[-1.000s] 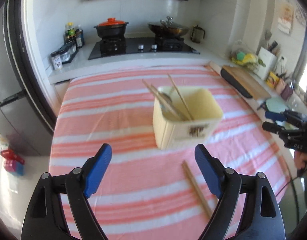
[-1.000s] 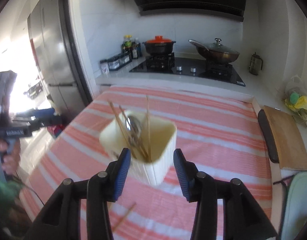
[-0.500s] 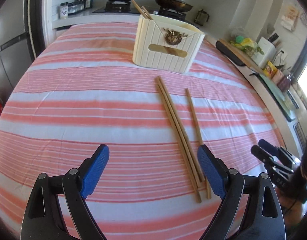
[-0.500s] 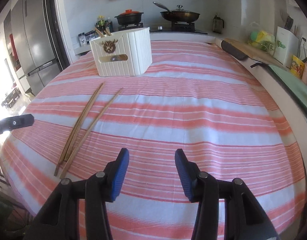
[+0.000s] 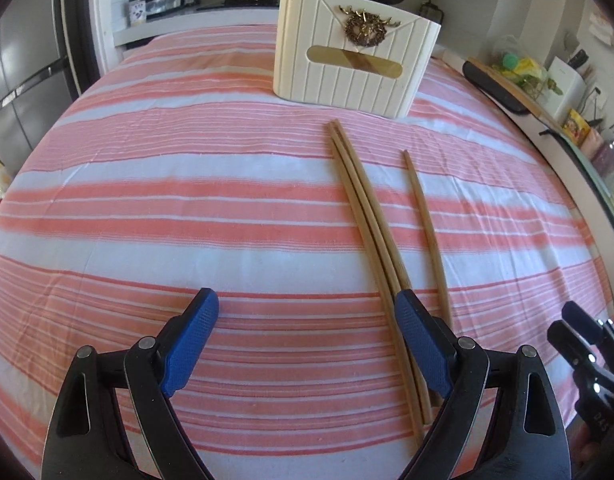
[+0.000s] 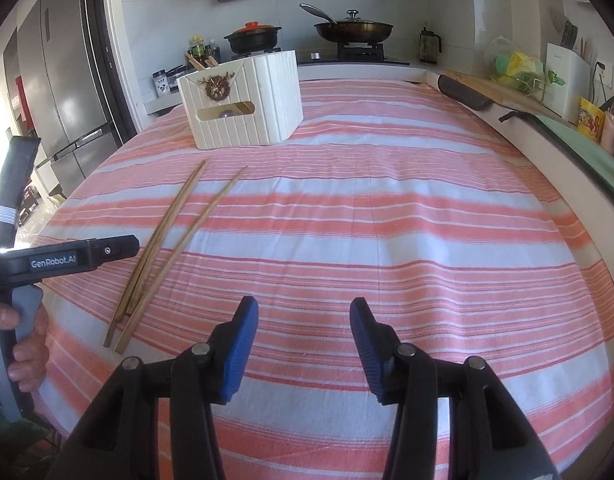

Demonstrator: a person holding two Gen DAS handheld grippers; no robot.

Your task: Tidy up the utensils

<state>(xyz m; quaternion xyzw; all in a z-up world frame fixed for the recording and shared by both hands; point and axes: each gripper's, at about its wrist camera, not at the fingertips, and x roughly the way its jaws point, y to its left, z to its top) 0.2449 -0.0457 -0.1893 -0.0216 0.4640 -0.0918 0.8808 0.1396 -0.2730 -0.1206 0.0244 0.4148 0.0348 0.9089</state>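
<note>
A cream ribbed utensil holder (image 5: 355, 60) (image 6: 243, 104) stands at the far side of the striped tablecloth (image 5: 187, 208), with chopstick ends sticking out of its top. Three wooden chopsticks lie loose on the cloth in front of it: a touching pair (image 5: 363, 208) and a single one (image 5: 423, 216), seen together as chopsticks (image 6: 167, 236) in the right wrist view. My left gripper (image 5: 305, 300) is open wide and low over the cloth; its right finger (image 5: 419, 336) covers the pair's near end. My right gripper (image 6: 304, 306) is open, nothing between its pads, to the right of the chopsticks.
Behind the table a stove carries a black pot (image 6: 253, 38) and a lidded pan (image 6: 353, 30). A fridge (image 6: 67, 92) stands at the left. A cutting board (image 6: 491, 90) and counter clutter line the right edge. A hand (image 6: 15, 328) grips the left tool.
Both grippers have come down from above the holder to low over the near part of the cloth, with the loose chopsticks now close ahead. Neither jaw opening has changed.
</note>
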